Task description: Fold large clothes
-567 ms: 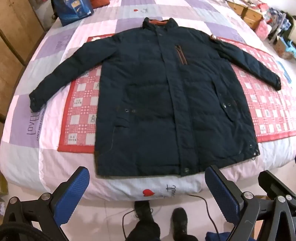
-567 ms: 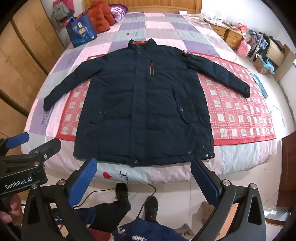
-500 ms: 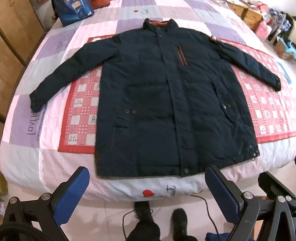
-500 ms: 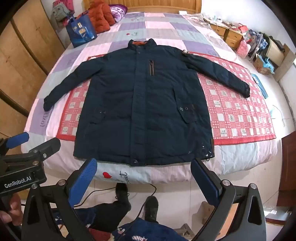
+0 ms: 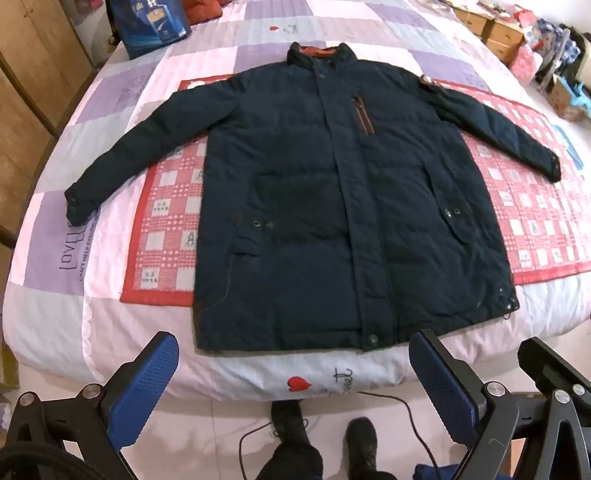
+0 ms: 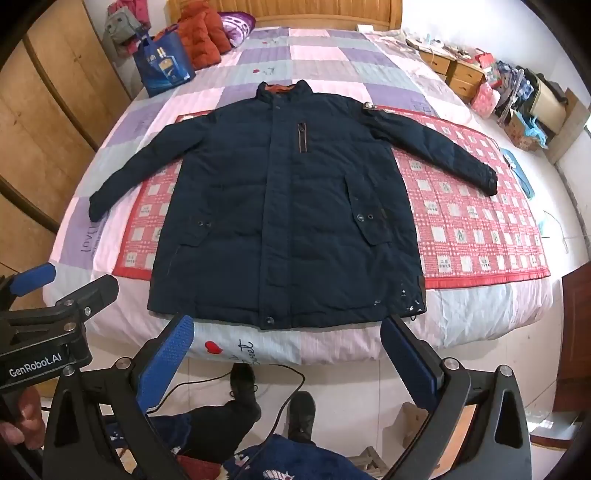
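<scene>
A large dark navy padded jacket lies flat, front up and zipped, on the bed, collar at the far end, both sleeves spread out to the sides. It also shows in the right wrist view. My left gripper is open and empty, held off the bed's near edge just short of the jacket's hem. My right gripper is open and empty, also above the floor before the hem. The left gripper's body shows at the left of the right wrist view.
The jacket rests on a red checked mat over a purple and pink quilt. A blue bag and orange cushions sit at the bed's far left. Wooden wardrobe at left, drawers and clutter at right. Person's feet and a cable lie on the floor below.
</scene>
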`<state>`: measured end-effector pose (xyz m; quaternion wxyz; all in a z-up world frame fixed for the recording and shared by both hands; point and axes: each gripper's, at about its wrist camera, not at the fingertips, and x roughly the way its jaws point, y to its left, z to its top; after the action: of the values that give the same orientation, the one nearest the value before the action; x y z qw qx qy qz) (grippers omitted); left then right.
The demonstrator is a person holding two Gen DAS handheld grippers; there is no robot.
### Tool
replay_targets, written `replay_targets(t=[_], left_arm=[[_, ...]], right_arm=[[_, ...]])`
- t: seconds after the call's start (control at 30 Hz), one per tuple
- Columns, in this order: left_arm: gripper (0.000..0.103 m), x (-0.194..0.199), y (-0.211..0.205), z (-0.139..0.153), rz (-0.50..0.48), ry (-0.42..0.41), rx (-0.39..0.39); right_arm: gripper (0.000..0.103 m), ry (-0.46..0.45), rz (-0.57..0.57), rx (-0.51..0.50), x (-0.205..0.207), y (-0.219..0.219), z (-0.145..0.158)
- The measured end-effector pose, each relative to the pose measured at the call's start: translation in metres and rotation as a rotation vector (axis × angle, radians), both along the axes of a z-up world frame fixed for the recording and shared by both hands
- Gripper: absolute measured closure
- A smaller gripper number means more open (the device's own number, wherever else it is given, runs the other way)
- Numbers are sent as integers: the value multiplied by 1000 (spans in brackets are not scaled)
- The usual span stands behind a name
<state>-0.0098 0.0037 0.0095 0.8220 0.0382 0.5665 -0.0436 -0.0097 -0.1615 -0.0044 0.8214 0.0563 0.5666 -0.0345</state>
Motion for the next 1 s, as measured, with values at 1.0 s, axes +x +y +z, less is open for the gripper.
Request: replay_targets(t=[1.0], left_arm=[[0, 2, 17, 15, 5, -13, 5]], right_arm=[[0, -10, 0, -1, -12, -2, 14]])
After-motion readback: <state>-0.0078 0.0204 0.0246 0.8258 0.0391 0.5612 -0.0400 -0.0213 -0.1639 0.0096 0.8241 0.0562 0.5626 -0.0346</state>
